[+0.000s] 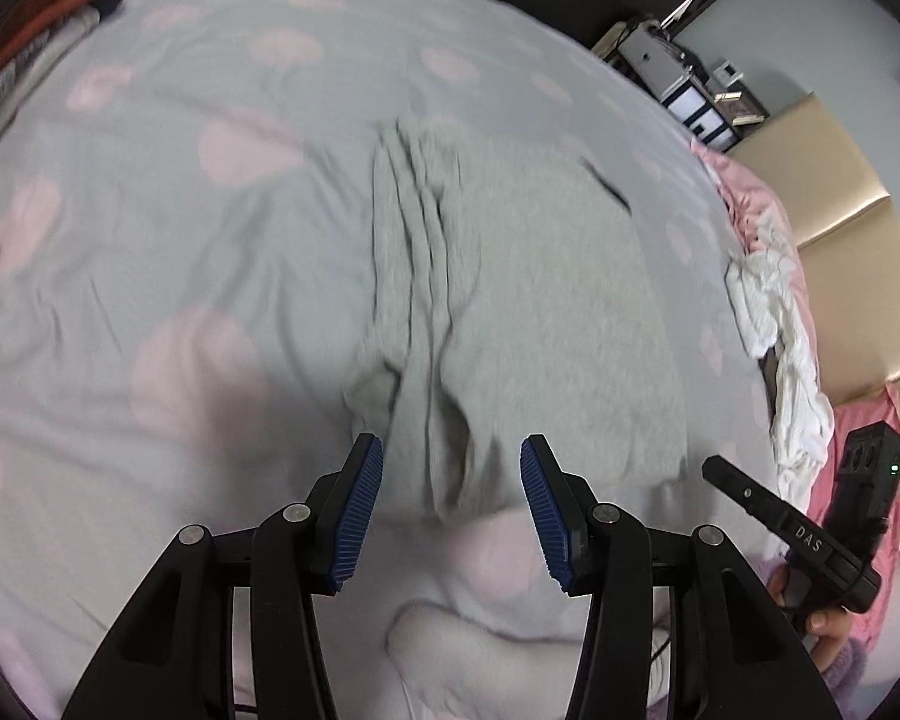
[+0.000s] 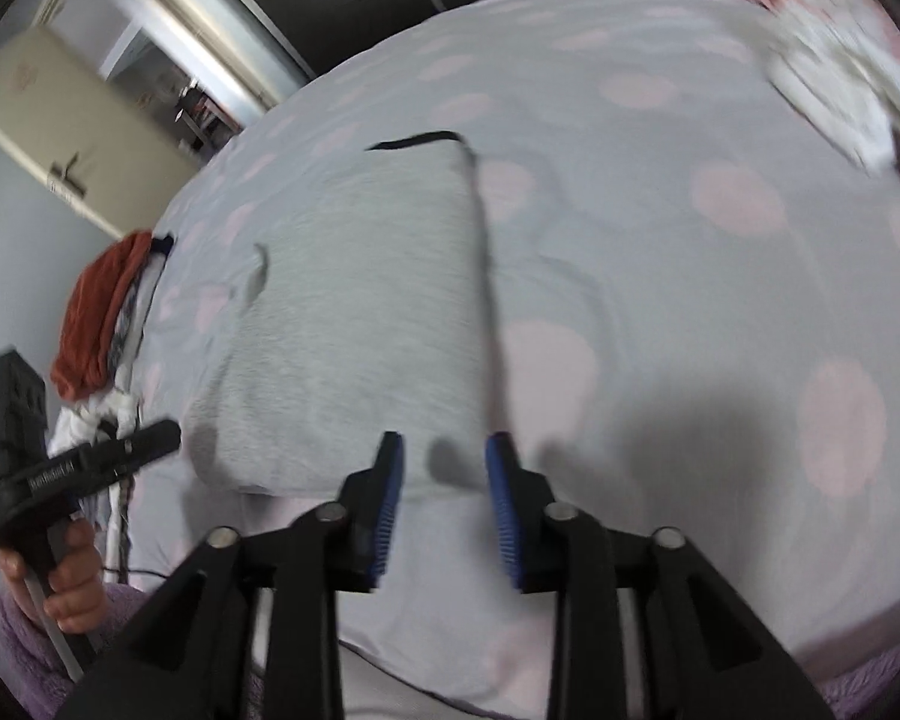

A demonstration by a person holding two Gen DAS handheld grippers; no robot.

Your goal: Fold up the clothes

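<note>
Grey folded cloth lies on the spotty bed sheet; left gripper and right gripper both gape, holding nothing.

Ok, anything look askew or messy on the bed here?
The grey garment lies folded on the spotted bed sheet, but one long side is bunched into ridges instead of flat. A crumpled white cloth sits at the bed's edge. Nothing looks damaged.

Polka-dot bed, padded beige headboard
</note>
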